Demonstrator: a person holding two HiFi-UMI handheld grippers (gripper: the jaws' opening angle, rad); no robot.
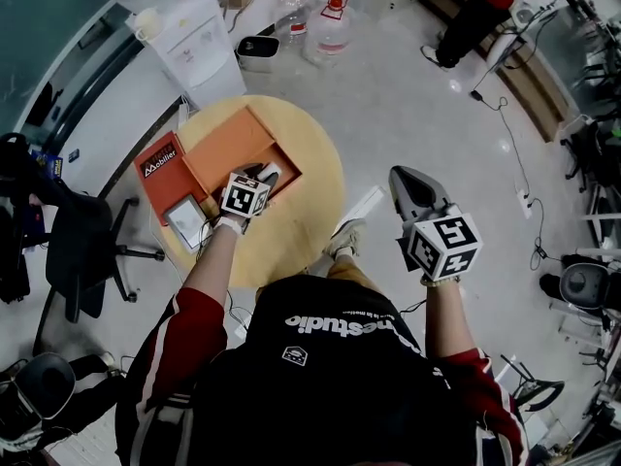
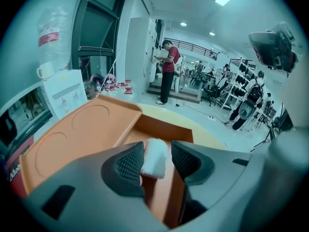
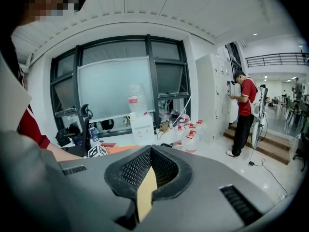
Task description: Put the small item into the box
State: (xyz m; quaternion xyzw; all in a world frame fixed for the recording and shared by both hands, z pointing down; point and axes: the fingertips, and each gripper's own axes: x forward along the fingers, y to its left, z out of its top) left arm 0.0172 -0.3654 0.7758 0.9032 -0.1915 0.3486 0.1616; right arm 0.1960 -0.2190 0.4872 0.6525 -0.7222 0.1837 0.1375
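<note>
head view: left gripper (image 1: 260,177) jaws mostly hidden under its marker cube (image 1: 245,196), which also covers part of the orange box (image 1: 233,142). print on the lid label (image 1: 161,163) too small to read. water dispenser (image 1: 190,29) cut off by the top edge. left gripper view: lower end of the white item (image 2: 155,156) hidden behind a jaw, can't tell if it touches the box floor. right gripper view: tan strip (image 3: 145,192) low between the right gripper (image 3: 150,151) jaws, can't tell what it is.

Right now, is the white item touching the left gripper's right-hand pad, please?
Apart: the left gripper view shows orange box between that pad and the white item.
</note>
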